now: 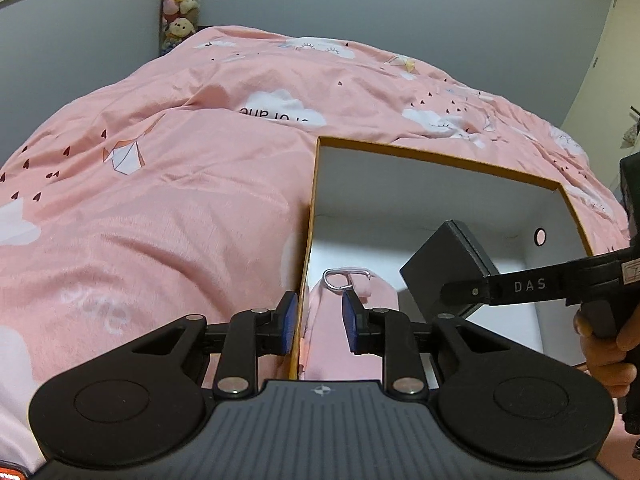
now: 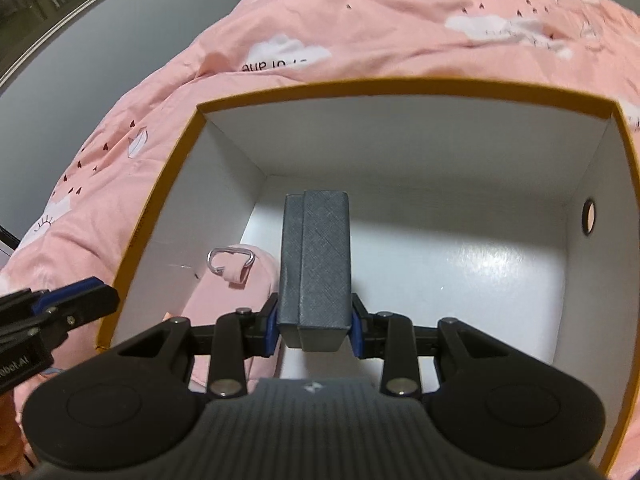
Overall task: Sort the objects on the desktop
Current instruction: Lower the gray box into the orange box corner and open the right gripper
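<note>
The right tongs (image 2: pixel 314 330) are clamped on a dark grey textured rectangular box (image 2: pixel 316 264), blue pads pressed to both its sides, holding it above the inside of a large open cardboard box with an orange rim and white interior (image 2: pixel 616 184). In the left wrist view the left tongs (image 1: pixel 320 318) stand parted at the near left corner of that cardboard box, straddling its orange wall (image 1: pixel 301 304), the pads not pressing on anything. Just beyond them, inside the box against the left wall, lies a pink fabric pouch (image 2: pixel 240 312) with a silver metal D-ring (image 2: pixel 231 261) at its far end. The rest of the white floor lies bare, and a small round hole (image 2: pixel 589 216) pierces the right wall. The box sits on a bed covered by a pink quilt printed with white clouds (image 1: pixel 160 220)
</note>
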A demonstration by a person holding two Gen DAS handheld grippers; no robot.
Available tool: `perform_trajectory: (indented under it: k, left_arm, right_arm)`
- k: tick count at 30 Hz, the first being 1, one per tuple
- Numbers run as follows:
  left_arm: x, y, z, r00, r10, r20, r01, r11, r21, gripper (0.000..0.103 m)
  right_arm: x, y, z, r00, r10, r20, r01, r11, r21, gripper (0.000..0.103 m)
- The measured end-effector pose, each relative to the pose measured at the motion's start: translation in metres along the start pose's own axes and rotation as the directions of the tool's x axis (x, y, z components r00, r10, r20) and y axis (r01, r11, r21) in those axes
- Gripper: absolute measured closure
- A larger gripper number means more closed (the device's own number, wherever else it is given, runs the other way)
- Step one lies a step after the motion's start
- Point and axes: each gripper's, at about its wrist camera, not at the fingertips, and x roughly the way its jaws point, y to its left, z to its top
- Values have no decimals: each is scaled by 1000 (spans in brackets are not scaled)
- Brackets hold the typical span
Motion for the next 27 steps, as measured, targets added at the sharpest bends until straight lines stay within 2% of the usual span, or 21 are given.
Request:
perform_trajectory:
  k: [6,9,15,21,27]
  left_arm:
    - [8,-2,-3,1000,19,-19,-19,1000,6,74]
    - [11,-1,-3,999,26,-29,-26,1000,-3,74]
    - [14,3,-5,999,37,-40,-38,999,-12,74]
    - [16,6,-5,999,29,-44,-30,999,-20,74]
    - [19,11,-6,998,19,-55,-21,999,-32,74]
  right_arm:
    - [-1,3,4,998,-53,26,54,998,-38,67]
    - [-1,8,11,998,-55,37,57,997,-58,67]
    - [-3,27,29,991,-49,125,63,992,-107,67]
    - [8,45,39,985,-25,173,40,995,-88,67]
    - [23,53,43,983,-17,185,19,1000,-9,67]
